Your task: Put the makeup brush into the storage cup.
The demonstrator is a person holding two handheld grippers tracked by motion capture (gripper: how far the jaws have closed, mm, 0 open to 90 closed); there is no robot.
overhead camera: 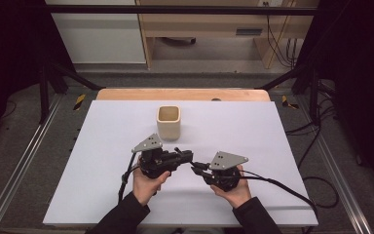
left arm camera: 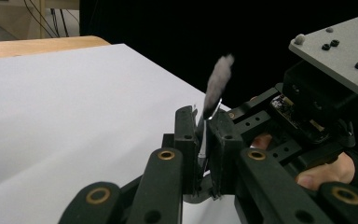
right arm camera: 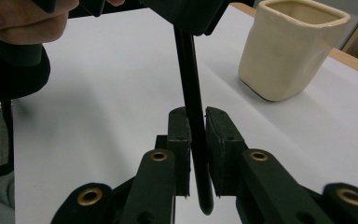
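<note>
A small brush is held between my two grippers above the white board. In the left gripper view its grey bristle tuft (left arm camera: 218,84) sticks up past the left gripper (left arm camera: 204,126), whose jaws are shut on the silver part just below the tuft. In the right gripper view the brush's black handle (right arm camera: 193,93) runs down between the jaws of the right gripper (right arm camera: 197,121), which are shut on it. In the high view the left gripper (overhead camera: 185,156) and right gripper (overhead camera: 197,167) meet tip to tip near the front middle of the board.
A cream square cup (overhead camera: 168,122) stands upright and empty behind the grippers, also near the right gripper (right arm camera: 291,51). The white board (overhead camera: 102,146) covers a wooden table (overhead camera: 185,94). Black cables (overhead camera: 282,187) trail off to the right.
</note>
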